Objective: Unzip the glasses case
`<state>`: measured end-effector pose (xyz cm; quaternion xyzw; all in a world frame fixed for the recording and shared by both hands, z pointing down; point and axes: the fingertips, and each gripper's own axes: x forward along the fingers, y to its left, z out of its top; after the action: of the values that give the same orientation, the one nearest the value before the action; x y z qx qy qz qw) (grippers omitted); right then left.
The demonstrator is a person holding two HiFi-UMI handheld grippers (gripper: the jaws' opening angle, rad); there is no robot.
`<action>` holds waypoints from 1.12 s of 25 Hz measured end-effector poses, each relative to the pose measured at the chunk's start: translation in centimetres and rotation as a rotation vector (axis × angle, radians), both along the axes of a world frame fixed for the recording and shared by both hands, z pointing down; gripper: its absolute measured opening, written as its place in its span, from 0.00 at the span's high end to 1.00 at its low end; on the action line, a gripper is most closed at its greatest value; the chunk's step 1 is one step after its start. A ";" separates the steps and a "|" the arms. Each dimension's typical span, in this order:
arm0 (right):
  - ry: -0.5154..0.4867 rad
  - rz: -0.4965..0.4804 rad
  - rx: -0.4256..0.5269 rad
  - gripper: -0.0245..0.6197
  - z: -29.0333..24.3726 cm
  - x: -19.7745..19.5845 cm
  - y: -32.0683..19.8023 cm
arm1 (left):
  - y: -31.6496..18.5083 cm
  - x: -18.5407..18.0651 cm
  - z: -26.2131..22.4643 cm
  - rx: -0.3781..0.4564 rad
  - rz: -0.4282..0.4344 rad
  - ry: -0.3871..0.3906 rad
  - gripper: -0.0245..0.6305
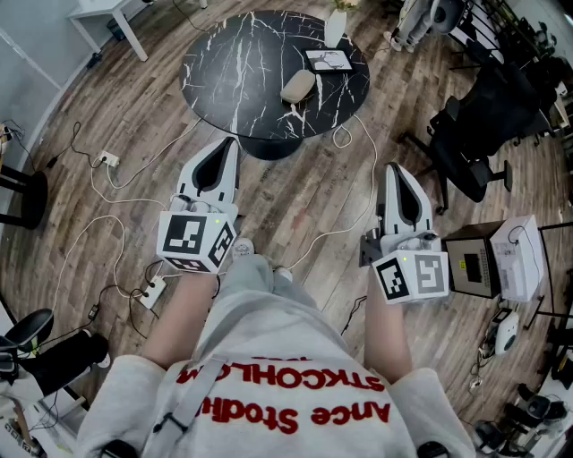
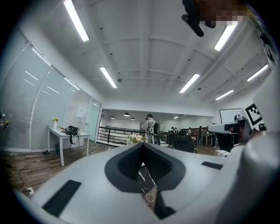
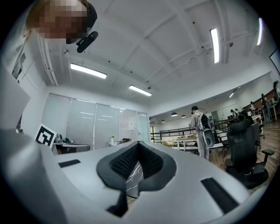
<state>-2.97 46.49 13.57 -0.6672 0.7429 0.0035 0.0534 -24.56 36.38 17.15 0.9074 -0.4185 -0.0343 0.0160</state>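
Note:
A beige glasses case (image 1: 298,86) lies on the round black marble table (image 1: 224,72), far ahead of both grippers. My left gripper (image 1: 229,143) is held level over the wooden floor, short of the table's near edge, its jaws shut with nothing between them. Off to the right, my right gripper (image 1: 393,170) is also level, shut and empty. In the left gripper view the jaws (image 2: 144,151) meet, with a sliver of the marble top seen through the notch. The right gripper view shows its jaws (image 3: 138,151) closed the same way.
On the table stand a white vase (image 1: 335,27) and a framed card (image 1: 329,61). White cables (image 1: 345,134) run across the floor between me and the table. A black office chair (image 1: 483,116) stands at the right, a white box device (image 1: 515,259) beside it. A person stands in the distance.

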 end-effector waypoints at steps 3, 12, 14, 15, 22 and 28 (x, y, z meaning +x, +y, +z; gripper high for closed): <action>-0.012 -0.009 0.007 0.94 -0.4 0.2 0.5 | 0.5 0.4 0.0 -0.006 -0.002 -0.001 0.95; -0.088 -0.094 -0.002 0.94 -0.3 0.9 0.6 | 0.4 1.3 0.4 -0.021 -0.021 -0.011 0.95; -0.097 -0.101 -0.010 0.94 -0.1 1.1 0.0 | -0.2 1.4 0.8 -0.033 -0.031 -0.015 0.95; -0.096 -0.101 -0.014 0.94 0.0 1.4 -0.4 | -0.6 1.5 0.9 -0.037 -0.037 -0.017 0.95; -0.095 -0.106 -0.045 0.94 1.4 3.2 -4.7 | -5.0 3.7 2.0 -0.058 -0.036 -0.012 0.95; -0.073 -0.125 -0.067 0.94 1.5 5.6 -11.2 | -11.8 6.9 2.2 -0.063 -0.020 0.005 0.95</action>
<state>2.61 35.25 15.06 -0.6208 0.7803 -0.0487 0.0582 -17.70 24.55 19.39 0.9021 -0.4286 -0.0234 0.0450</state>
